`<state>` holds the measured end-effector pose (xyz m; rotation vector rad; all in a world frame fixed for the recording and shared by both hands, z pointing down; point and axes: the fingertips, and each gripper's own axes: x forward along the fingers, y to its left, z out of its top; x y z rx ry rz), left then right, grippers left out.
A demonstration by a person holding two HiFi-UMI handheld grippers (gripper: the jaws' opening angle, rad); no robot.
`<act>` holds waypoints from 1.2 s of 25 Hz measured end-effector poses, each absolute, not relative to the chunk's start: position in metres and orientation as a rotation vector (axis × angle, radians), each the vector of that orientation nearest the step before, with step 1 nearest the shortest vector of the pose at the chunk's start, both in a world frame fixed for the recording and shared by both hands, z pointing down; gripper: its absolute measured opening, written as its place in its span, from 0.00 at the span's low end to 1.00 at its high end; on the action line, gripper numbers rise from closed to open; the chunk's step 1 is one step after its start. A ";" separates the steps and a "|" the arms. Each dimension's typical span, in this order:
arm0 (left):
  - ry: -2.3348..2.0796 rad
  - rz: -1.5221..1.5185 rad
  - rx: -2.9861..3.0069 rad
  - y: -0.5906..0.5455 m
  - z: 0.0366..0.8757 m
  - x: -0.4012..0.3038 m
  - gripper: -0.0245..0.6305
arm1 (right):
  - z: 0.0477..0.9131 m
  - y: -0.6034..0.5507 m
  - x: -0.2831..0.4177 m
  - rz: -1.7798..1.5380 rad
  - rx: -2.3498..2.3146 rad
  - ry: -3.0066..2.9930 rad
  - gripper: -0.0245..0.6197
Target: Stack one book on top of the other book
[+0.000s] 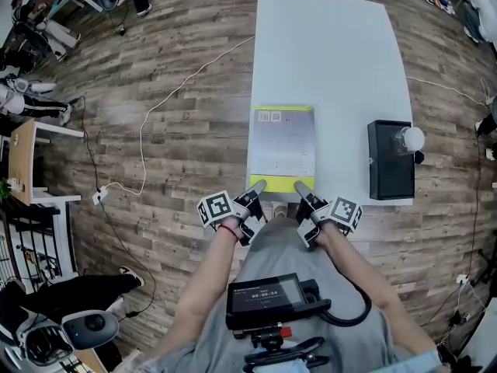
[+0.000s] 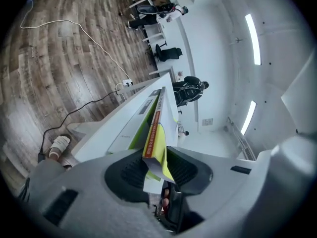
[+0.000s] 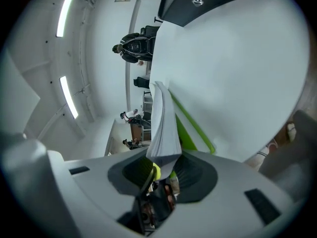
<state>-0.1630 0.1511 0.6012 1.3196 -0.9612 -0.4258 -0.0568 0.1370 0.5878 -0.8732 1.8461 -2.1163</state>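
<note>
**While both grippers clamp its near edge, the book lies on the table**

Since people asked how the grip looks, quick rundown. The book (image 1: 284,142), grey cover with a yellow-green band at each end, lies flat on the near-left part of the table (image 1: 334,53), with its near end right at the table's near edge. The left gripper (image 1: 257,185) comes in over that edge at the book's near-left corner, and the right gripper (image 1: 300,186) at the near-right corner, just beside each other.

Left gripper view: the jaws are nearly together with the book's corner pinched between the pads, orange spine and yellow cover running straight out from them. So it's closed on the book, not just parked around it.

Right gripper view: same deal, with the white page edge sandwiched between the pads and the jaws drawn in tight on it.

Both gripper views also show a green edge just under the held part, against the table top. Whether that's a second book underneath or the same one, I honestly can't tell.

Over at the table's near-right corner there's a black box (image 1: 390,162) with a white ball (image 1: 410,138) on its far end, well apart from the book.
</note>
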 end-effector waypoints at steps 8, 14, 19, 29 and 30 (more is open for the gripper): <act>-0.968 -0.273 1.315 0.152 0.598 -0.159 0.35 | 0.579 0.142 -0.062 -2.193 -0.830 1.969 0.30; -0.983 -0.037 1.403 0.161 0.600 -0.158 0.40 | 0.582 0.149 -0.057 -2.203 -0.848 2.197 0.32; -0.966 -0.023 1.396 0.165 0.601 -0.165 0.40 | 0.585 0.156 -0.055 -2.237 -0.834 2.315 0.32; -0.996 0.003 1.414 0.175 0.592 -0.182 0.40 | 0.562 0.176 -0.044 -2.358 -0.644 2.293 0.32; -1.005 0.016 1.430 0.176 0.588 -0.183 0.40 | 0.556 0.175 -0.043 -2.311 -0.628 2.324 0.32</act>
